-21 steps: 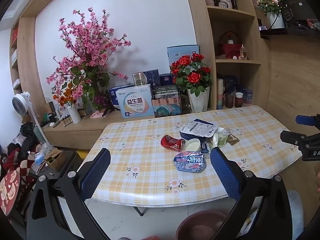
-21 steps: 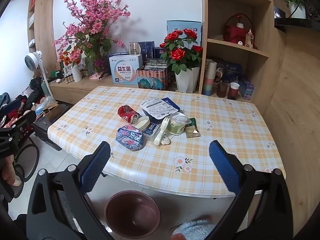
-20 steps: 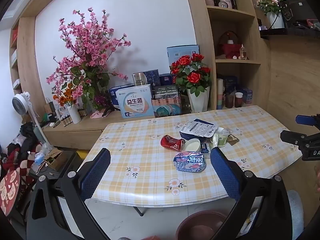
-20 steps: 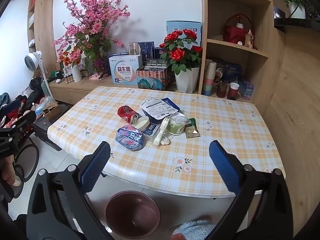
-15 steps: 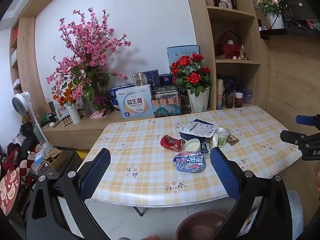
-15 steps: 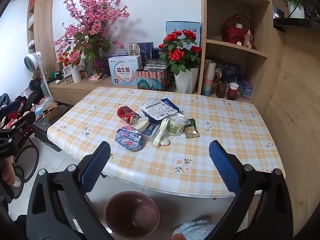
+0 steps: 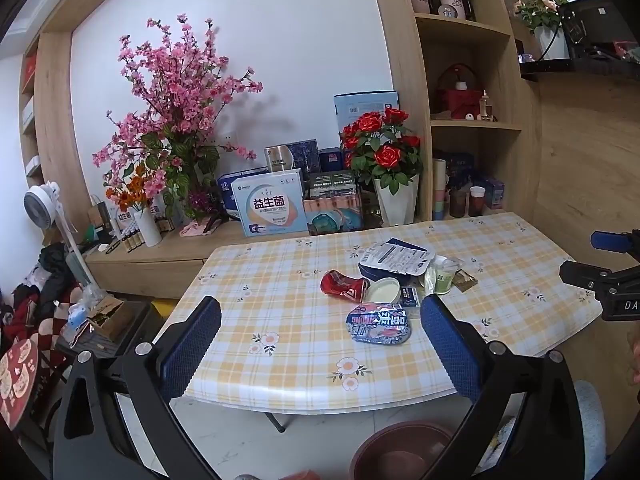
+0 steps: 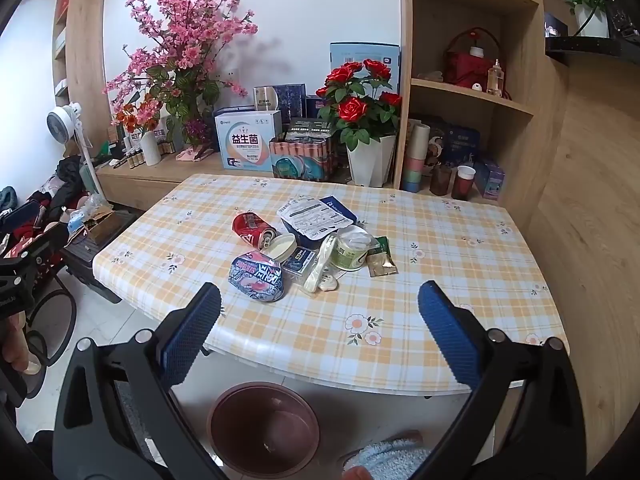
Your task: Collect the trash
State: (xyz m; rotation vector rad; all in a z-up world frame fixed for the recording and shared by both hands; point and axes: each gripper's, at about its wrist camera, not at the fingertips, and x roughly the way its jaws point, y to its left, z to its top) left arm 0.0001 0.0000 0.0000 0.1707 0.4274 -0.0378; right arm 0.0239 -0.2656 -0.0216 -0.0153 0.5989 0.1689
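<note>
A heap of trash lies mid-table on the checked tablecloth (image 8: 400, 344): a crushed red can (image 8: 253, 229), a round snack lid (image 8: 256, 276), a white cup lid (image 8: 282, 245), a white-and-blue pouch (image 8: 316, 213), a green tub (image 8: 352, 252), a white spoon wrapper (image 8: 320, 270) and a brown sachet (image 8: 382, 263). The same can (image 7: 343, 285) and snack lid (image 7: 379, 323) show in the left wrist view. A brown bin (image 8: 264, 428) stands on the floor under the near table edge. My left gripper (image 7: 320, 340) and right gripper (image 8: 318, 330) both hang open and empty, short of the table.
Behind the table a low wooden shelf holds a pink blossom vase (image 8: 182, 52), a rose pot (image 8: 364, 120) and boxes (image 8: 247, 140). A tall shelf unit (image 8: 468, 80) stands at right. A fan (image 8: 66, 120), clothes and a box crowd the floor at left. A blue slipper (image 8: 394, 460) is near the bin.
Both views have crept slightly nearer the table; nothing on it has moved and both grippers stay open.
</note>
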